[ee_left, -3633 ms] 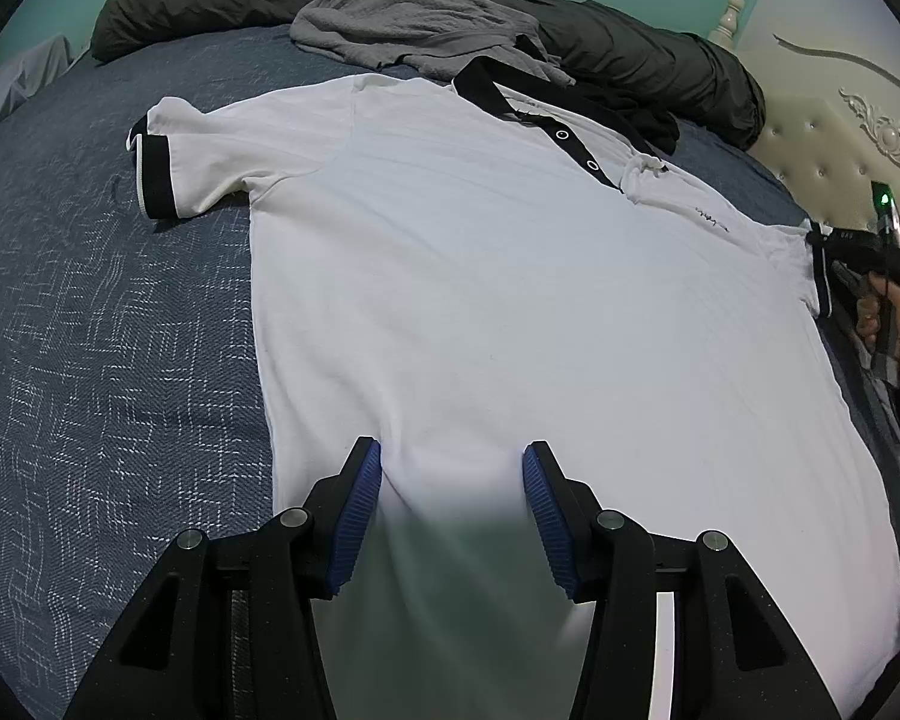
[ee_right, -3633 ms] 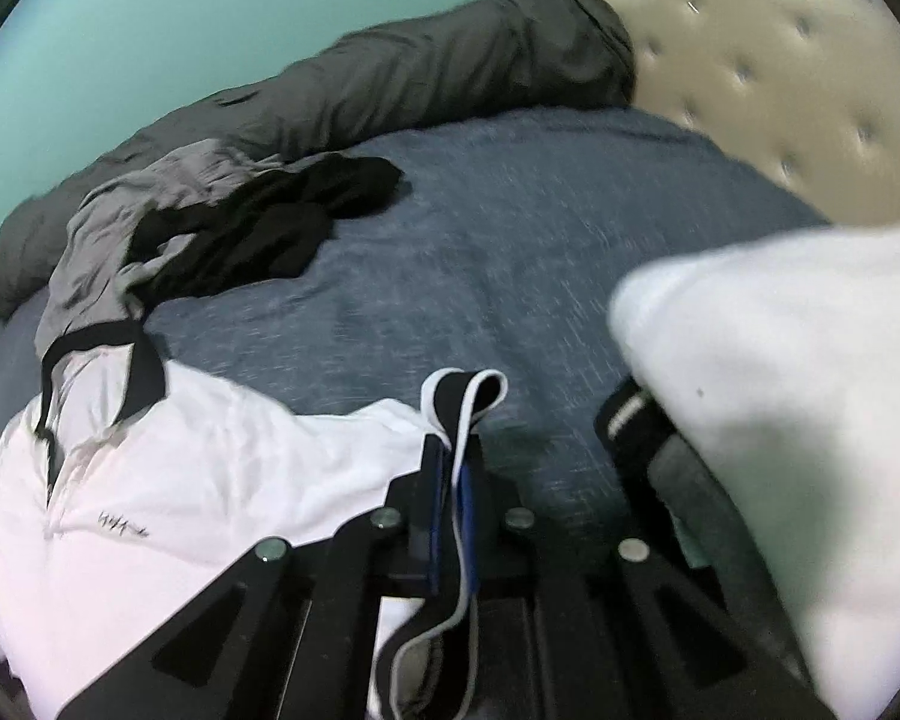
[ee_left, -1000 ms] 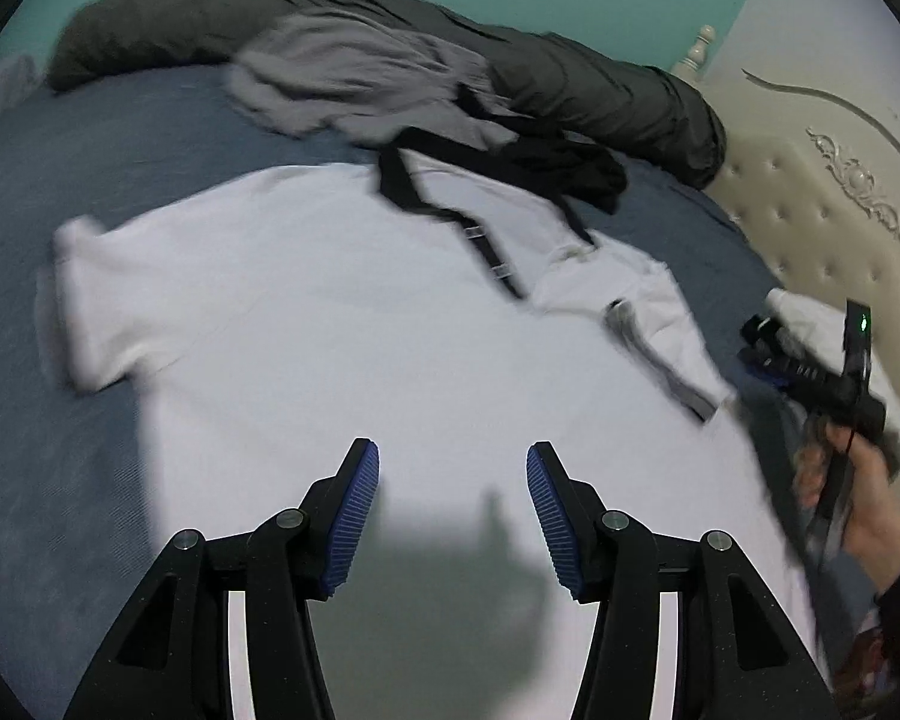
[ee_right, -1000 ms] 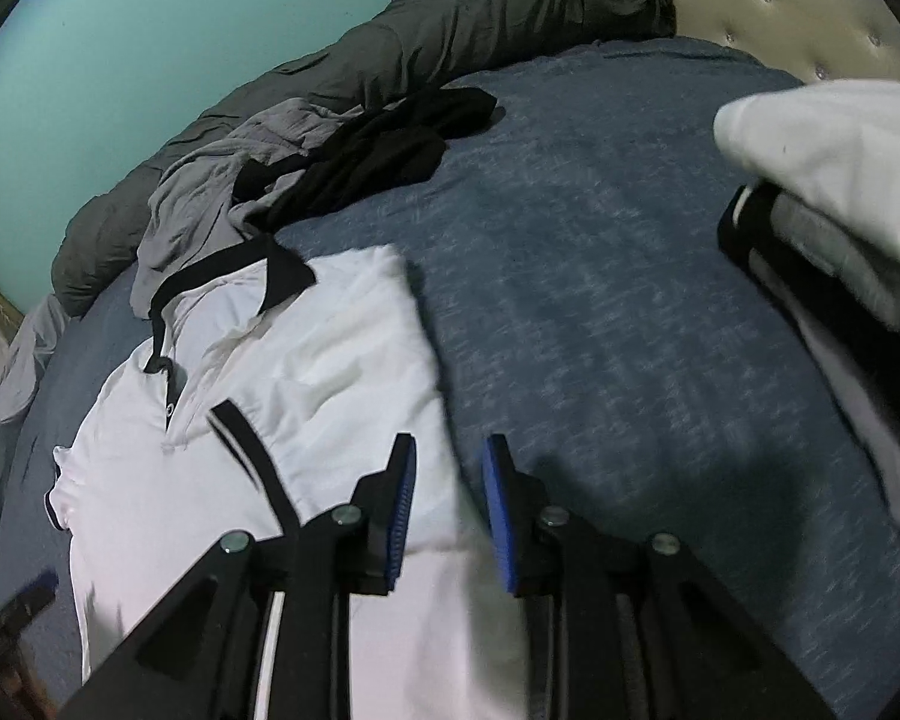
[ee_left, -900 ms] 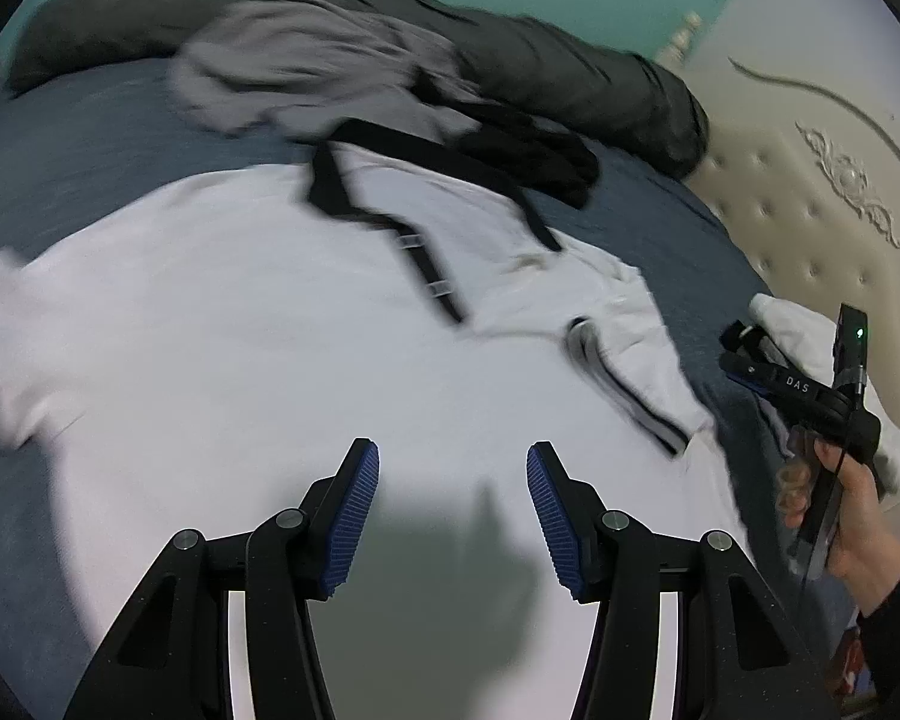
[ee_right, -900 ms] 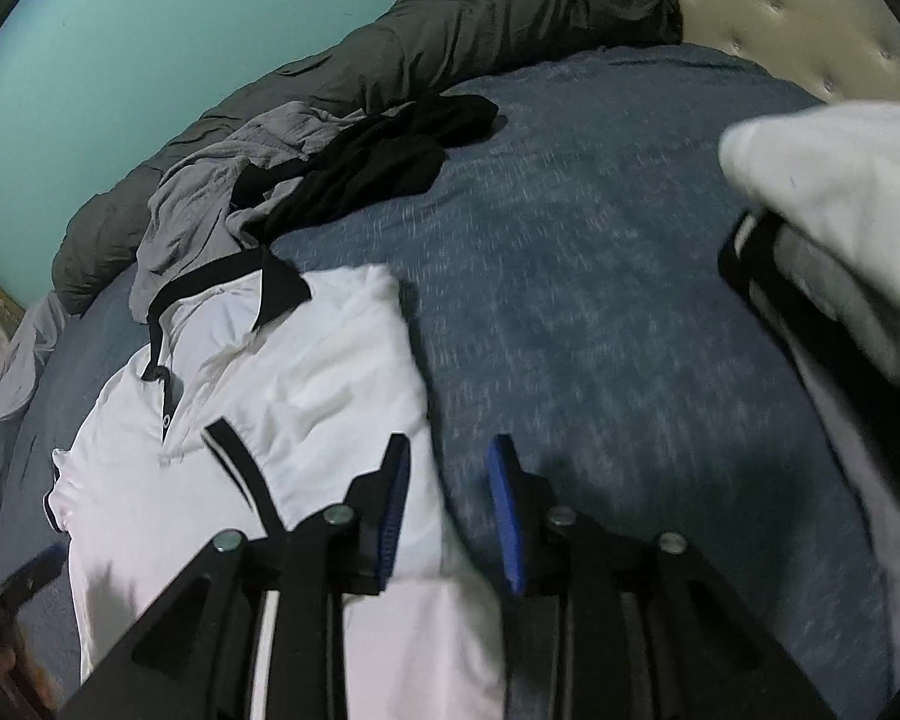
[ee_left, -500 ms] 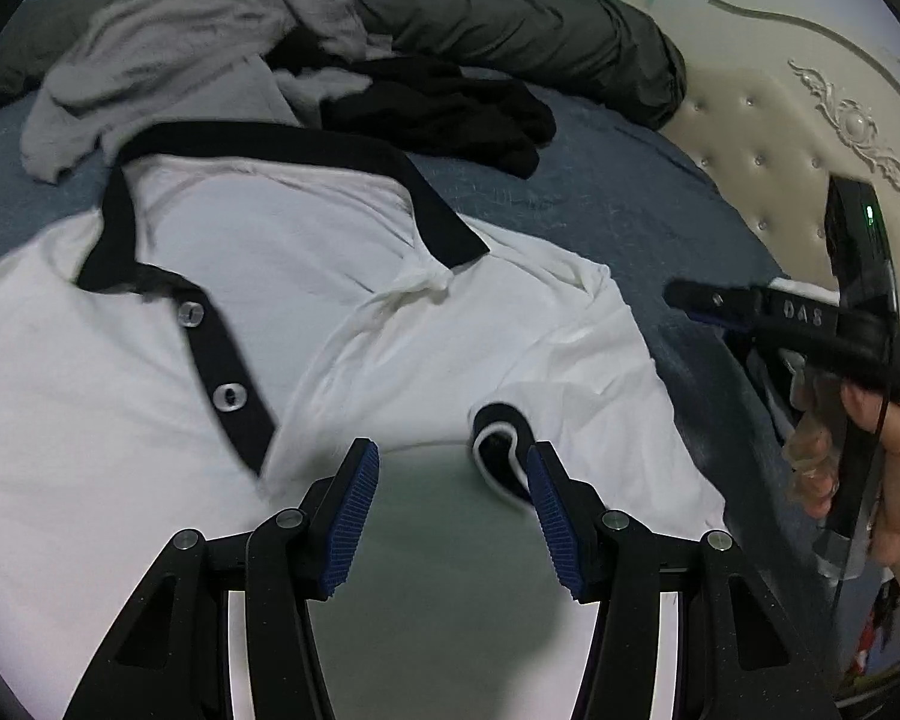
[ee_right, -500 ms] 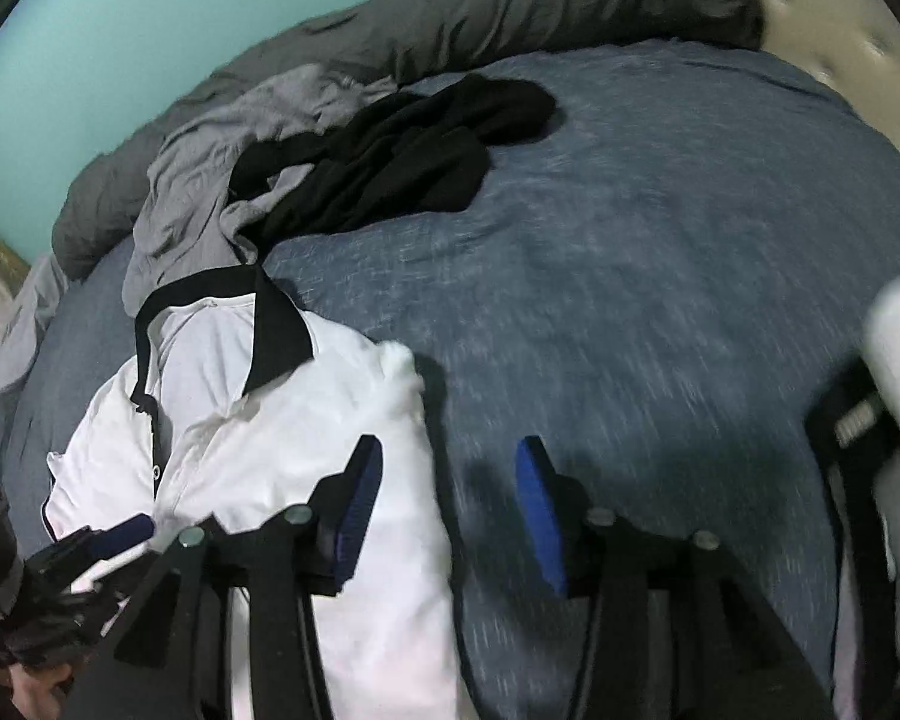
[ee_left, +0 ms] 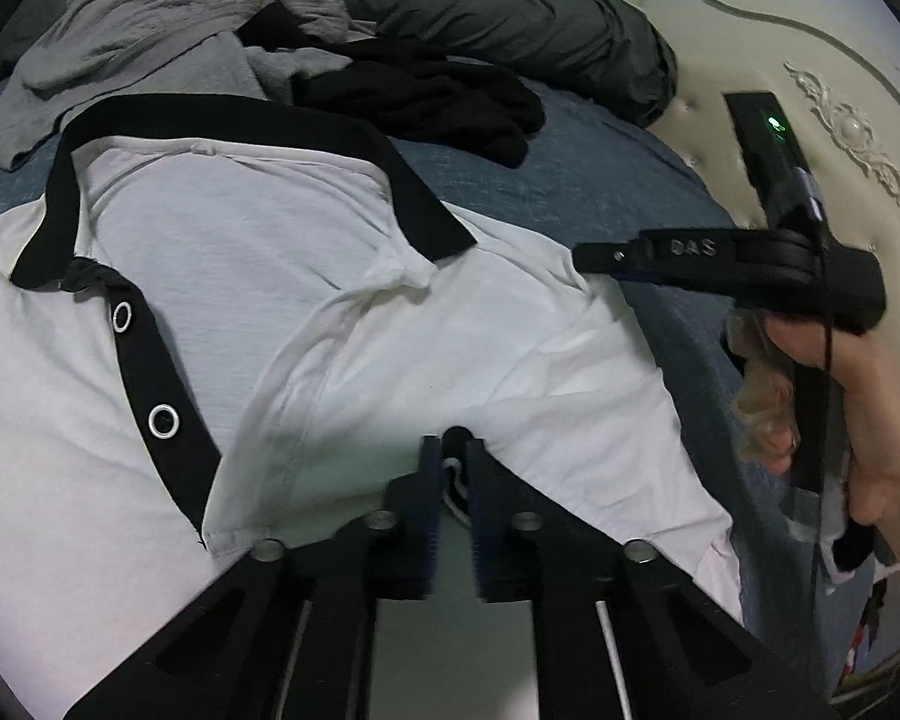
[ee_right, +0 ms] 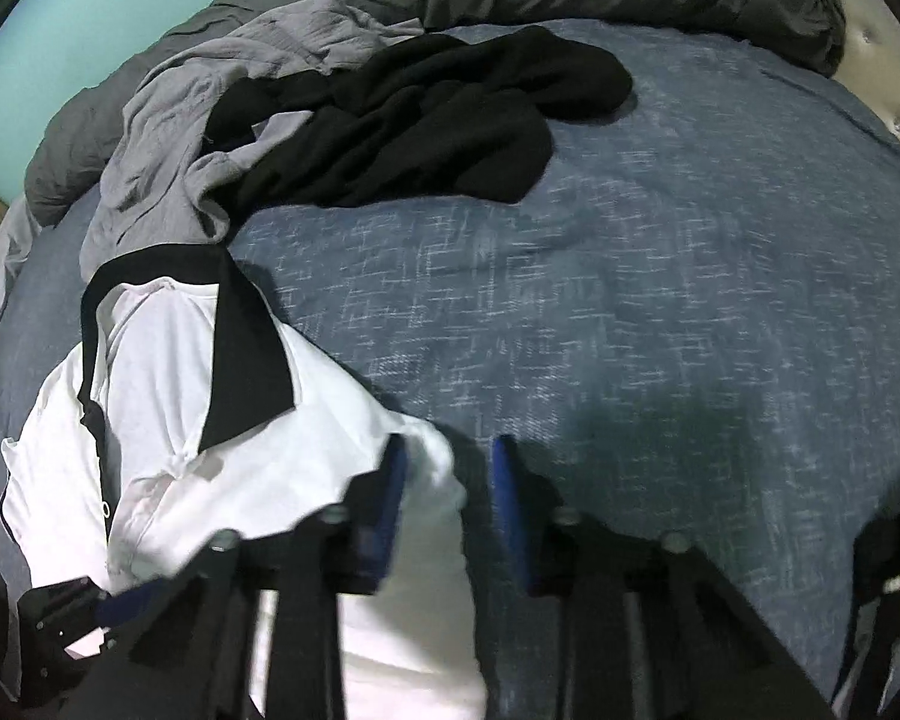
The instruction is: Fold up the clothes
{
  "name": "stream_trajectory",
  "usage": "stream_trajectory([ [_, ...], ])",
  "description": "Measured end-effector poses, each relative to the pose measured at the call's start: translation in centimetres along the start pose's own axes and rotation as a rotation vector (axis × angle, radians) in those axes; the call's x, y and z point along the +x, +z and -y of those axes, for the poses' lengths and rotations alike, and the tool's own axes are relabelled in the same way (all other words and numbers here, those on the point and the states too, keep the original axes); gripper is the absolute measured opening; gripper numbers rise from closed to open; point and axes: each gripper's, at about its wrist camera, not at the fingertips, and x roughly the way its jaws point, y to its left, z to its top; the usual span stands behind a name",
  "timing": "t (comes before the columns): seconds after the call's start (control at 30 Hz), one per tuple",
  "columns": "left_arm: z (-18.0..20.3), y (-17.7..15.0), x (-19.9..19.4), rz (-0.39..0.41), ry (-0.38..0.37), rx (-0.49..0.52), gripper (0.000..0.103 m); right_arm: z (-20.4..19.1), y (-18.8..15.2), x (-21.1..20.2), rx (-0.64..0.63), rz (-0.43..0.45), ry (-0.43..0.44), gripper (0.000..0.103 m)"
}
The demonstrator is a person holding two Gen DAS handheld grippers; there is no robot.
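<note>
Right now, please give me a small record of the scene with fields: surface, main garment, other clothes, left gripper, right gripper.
surface: blue bedspread
main garment: white polo shirt with black collar, lying front up, one sleeve folded inward
other clothes: grey garment and black garment, crumpled beyond the collar
left gripper: shut on the sleeve cuff
right gripper: jaws closing around the shirt's shoulder edge, pads not yet pressing

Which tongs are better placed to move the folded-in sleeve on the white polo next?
Left. The left tongs are already shut on the sleeve cuff of the white polo. The right tongs are closing over the shoulder fold, not yet pressing it.
</note>
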Motion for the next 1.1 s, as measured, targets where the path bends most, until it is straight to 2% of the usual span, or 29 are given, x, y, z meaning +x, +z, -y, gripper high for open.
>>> stream_trajectory([
  [0.1,0.0,-0.2,-0.5,0.016,-0.006,0.003,0.003,0.6,0.1,0.0,0.036,0.017,-0.009,0.003],
  [0.3,-0.7,-0.5,-0.8,0.019,0.001,-0.012,0.003,1.9,0.7,-0.5,0.112,0.085,-0.058,0.002],
  [0.47,-1.4,-0.7,-0.7,0.006,0.0,-0.019,0.003,2.4,1.1,0.8,0.139,0.065,-0.102,0.002],
  [0.6,-1.7,-0.7,-0.6,-0.001,-0.011,-0.025,0.003,2.2,1.3,2.1,0.149,0.039,-0.079,0.003],
  [0.73,-1.6,-0.7,-0.2,-0.006,-0.007,-0.011,0.004,2.3,1.3,1.9,0.154,0.065,-0.048,0.005],
  [0.77,-1.5,-0.8,-0.2,-0.006,-0.003,0.002,0.004,2.5,1.2,1.4,0.162,0.082,-0.048,0.01],
  [0.8,-1.4,-0.8,-0.3,-0.005,0.0,0.006,0.005,2.7,1.2,1.0,0.169,0.098,-0.049,0.02],
  [0.87,-1.3,-0.7,-0.6,-0.002,0.002,0.002,0.017,3.1,0.9,-0.4,0.174,0.135,-0.04,0.032],
  [0.9,-1.3,-0.7,-0.8,-0.001,0.003,0.0,0.022,3.2,0.6,-1.2,0.17,0.154,-0.034,0.034],
  [0.97,-1.5,-0.8,-1.4,0.004,0.008,-0.014,0.046,3.3,-0.2,-3.0,0.167,0.192,-0.017,0.036],
  [1.1,-2.5,-1.6,-3.6,0.013,0.034,-0.045,0.047,3.0,-3.7,-6.3,0.201,0.243,0.026,0.041],
])
